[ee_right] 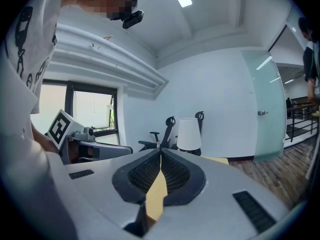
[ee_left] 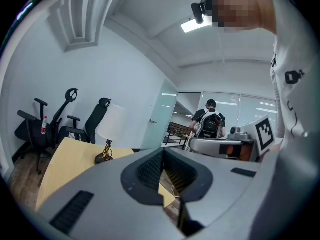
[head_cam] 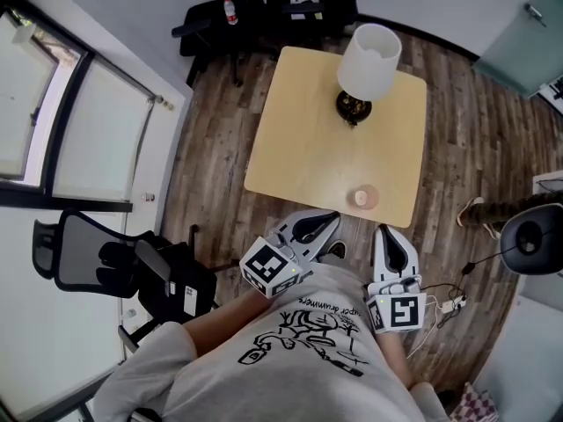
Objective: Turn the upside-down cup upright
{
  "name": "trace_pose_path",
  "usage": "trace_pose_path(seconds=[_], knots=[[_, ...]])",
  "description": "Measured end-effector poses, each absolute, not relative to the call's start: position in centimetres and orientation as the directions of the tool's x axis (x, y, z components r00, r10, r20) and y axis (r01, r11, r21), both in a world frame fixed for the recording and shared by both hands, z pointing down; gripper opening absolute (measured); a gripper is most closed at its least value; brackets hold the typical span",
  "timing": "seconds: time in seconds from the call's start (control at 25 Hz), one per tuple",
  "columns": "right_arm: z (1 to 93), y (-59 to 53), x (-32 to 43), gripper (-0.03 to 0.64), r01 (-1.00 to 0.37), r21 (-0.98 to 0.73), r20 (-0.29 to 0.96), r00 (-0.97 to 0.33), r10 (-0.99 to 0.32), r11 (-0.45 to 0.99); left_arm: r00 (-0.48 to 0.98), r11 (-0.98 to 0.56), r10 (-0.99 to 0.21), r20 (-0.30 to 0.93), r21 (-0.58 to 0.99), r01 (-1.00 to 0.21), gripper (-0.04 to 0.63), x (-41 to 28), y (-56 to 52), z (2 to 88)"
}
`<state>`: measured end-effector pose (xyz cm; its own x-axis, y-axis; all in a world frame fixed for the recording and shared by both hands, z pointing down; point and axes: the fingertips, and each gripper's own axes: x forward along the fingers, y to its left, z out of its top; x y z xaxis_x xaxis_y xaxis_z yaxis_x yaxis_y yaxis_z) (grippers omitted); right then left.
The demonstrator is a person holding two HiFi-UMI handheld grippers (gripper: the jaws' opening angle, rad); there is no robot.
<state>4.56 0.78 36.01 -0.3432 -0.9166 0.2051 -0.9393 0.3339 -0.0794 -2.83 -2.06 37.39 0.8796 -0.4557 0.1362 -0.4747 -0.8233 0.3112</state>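
A small pinkish cup [head_cam: 364, 198] stands upside down near the front edge of the light wooden table [head_cam: 299, 148]. My left gripper [head_cam: 327, 219] is held shut just short of that edge, to the cup's lower left, with nothing in it. My right gripper [head_cam: 384, 230] is also shut and empty, just below the cup and off the table. In the left gripper view the jaws [ee_left: 163, 150] meet over the table [ee_left: 60, 166]; the cup does not show there. The right gripper view shows closed jaws [ee_right: 160, 152] with the tabletop [ee_right: 158, 191] behind them.
A lamp [head_cam: 367, 64] with a white shade stands at the table's far side. Black office chairs [head_cam: 255, 7] are behind the table, and another chair [head_cam: 106, 258] is at my left by the window. Cables [head_cam: 449, 301] lie on the floor at right. A person with a backpack [ee_left: 210, 123] stands far off.
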Motion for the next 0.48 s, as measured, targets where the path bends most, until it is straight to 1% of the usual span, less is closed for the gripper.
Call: trace_pose_path(seconds=[0.24, 0.48], knots=[[36.7, -0.5, 5.2, 0.025, -0.902, -0.051, 0.251, -0.428, -0.868, 0.429, 0.884, -0.825, -0.445, 0.146, 0.317, -0.467, 0.009, -1.1, -2.6, 37.9], [39.1, -1.6, 5.9, 0.025, -0.870, -0.025, 0.307, -0.476, -0.824, 0.493, 0.887, -0.836, -0.423, 0.184, 0.298, -0.461, 0.009, 0.4, -3.5, 40.2]])
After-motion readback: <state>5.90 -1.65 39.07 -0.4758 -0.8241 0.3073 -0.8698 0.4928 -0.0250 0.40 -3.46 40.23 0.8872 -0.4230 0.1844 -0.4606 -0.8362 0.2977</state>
